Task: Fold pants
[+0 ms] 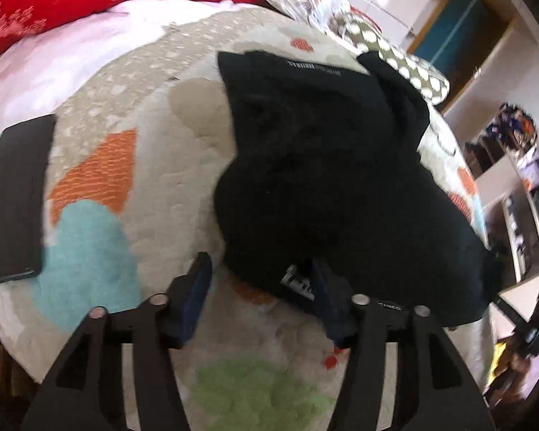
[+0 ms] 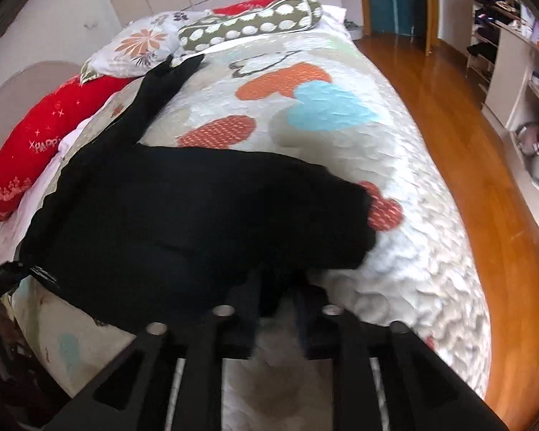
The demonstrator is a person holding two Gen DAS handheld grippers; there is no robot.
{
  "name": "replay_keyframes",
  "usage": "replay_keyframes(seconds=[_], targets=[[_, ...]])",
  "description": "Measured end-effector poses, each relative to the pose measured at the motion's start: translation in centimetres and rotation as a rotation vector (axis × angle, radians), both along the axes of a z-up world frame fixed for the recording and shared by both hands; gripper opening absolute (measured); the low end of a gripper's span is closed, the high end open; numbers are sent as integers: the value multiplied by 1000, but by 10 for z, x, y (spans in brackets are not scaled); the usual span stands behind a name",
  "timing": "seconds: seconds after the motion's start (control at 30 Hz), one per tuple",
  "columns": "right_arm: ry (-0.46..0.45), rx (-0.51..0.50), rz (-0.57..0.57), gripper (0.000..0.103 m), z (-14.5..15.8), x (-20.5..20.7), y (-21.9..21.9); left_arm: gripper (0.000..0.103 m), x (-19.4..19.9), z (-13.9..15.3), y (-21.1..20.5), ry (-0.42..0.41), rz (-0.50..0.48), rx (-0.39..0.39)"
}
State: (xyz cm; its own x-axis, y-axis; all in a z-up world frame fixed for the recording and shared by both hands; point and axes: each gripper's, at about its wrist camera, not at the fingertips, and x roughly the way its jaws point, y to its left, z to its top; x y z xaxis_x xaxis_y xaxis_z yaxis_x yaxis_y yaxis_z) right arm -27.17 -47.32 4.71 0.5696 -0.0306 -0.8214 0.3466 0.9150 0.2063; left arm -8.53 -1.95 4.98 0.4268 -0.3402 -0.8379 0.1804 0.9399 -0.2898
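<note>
The black pants [image 1: 323, 165] lie bunched on the patterned bedspread [image 1: 125, 143]. One leg [image 2: 154, 93] stretches away toward the pillows in the right wrist view. My left gripper [image 1: 260, 280] stands open at the near edge of the pants, and a hem with a white label [image 1: 296, 283] lies against its right finger. My right gripper [image 2: 278, 298] sits at the near right edge of the pants [image 2: 183, 215]. Its jaws stand slightly apart, with a fold of black cloth in the gap and bedspread [image 2: 341, 107] showing beside it.
A flat black case [image 1: 14, 197] lies on the bed at the left. A red pillow [image 2: 36, 143], a floral pillow [image 2: 136, 46] and a dotted bolster [image 2: 251, 21] sit at the head. Wooden floor [image 2: 449, 107] and shelves [image 2: 514, 54] run along the bed's right side.
</note>
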Motion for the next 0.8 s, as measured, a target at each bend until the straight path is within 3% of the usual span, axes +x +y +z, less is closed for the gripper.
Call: replay_keyframes(seconds=[0.07, 0.13, 0.23, 0.43, 0.53, 0.63, 0.73, 0.8], targets=[[-11, -22, -43, 48, 7, -8, -11, 64, -1, 8, 6, -26, 8, 28], [-16, -41, -83, 57, 13, -14, -22, 64, -3, 16, 11, -90, 43, 107], [-19, -60, -155, 69, 16, -21, -37, 64, -1, 26, 21, -117, 93, 135], [-17, -149, -158, 69, 25, -9, -30, 64, -2, 31, 12, -130, 70, 92], [-76, -112, -217, 69, 32, -18, -43, 64, -8, 40, 1, -173, 34, 89], [-101, -69, -283, 69, 31, -29, -60, 64, -8, 39, -10, -164, -4, 84], [-66, -27, -220, 69, 19, -28, -63, 64, -9, 36, -23, -158, -44, 84], [-89, 14, -185, 67, 10, -20, -62, 64, -10, 34, -32, -155, -61, 87]])
